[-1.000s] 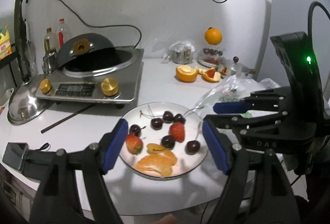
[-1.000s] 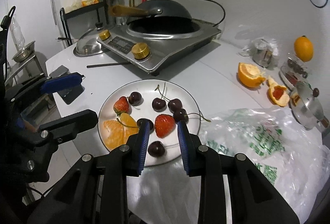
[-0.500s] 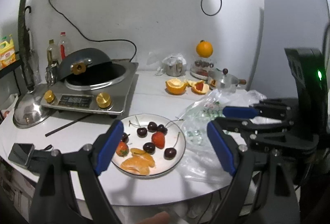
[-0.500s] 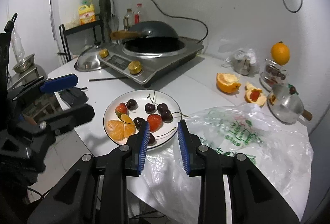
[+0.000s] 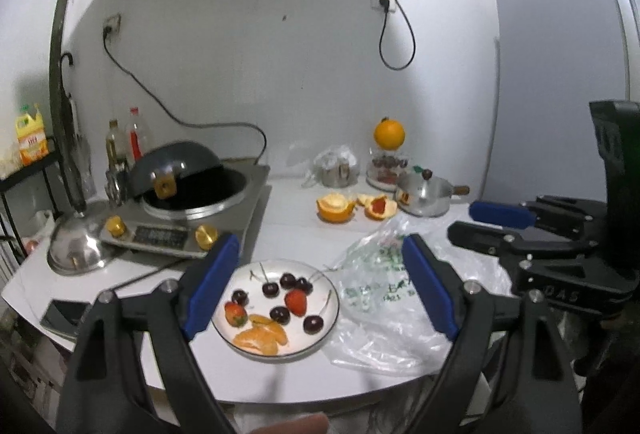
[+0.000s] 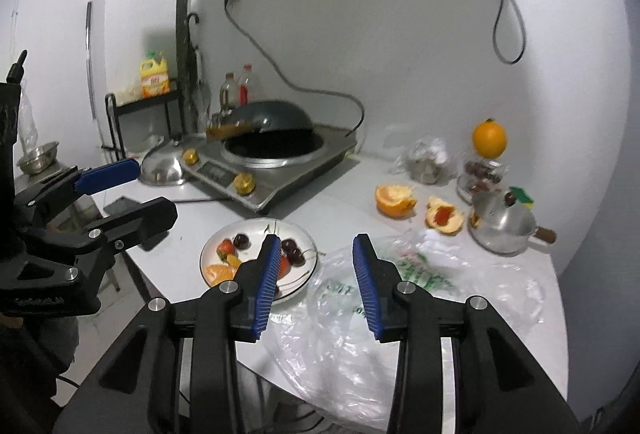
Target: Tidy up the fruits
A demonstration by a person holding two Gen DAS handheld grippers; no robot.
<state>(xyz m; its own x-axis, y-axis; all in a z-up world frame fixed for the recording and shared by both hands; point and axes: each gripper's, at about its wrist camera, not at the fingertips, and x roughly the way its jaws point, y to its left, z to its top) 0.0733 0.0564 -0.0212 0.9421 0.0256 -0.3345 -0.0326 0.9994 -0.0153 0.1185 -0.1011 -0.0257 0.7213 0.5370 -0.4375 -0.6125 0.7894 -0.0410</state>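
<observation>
Both sets of jaws stand spread and empty, the left gripper (image 5: 316, 286) wider than the right gripper (image 6: 316, 286), above the counter (image 5: 296, 230). Fruit sits on the plate (image 5: 320, 338) beside a plastic bag (image 6: 400, 334); a round cherry (image 5: 313, 323) could roll off if nudged.

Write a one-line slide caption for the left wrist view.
Open left gripper hovers over a white plate of cherries, strawberries and orange segments, beside a plastic bag.
</observation>
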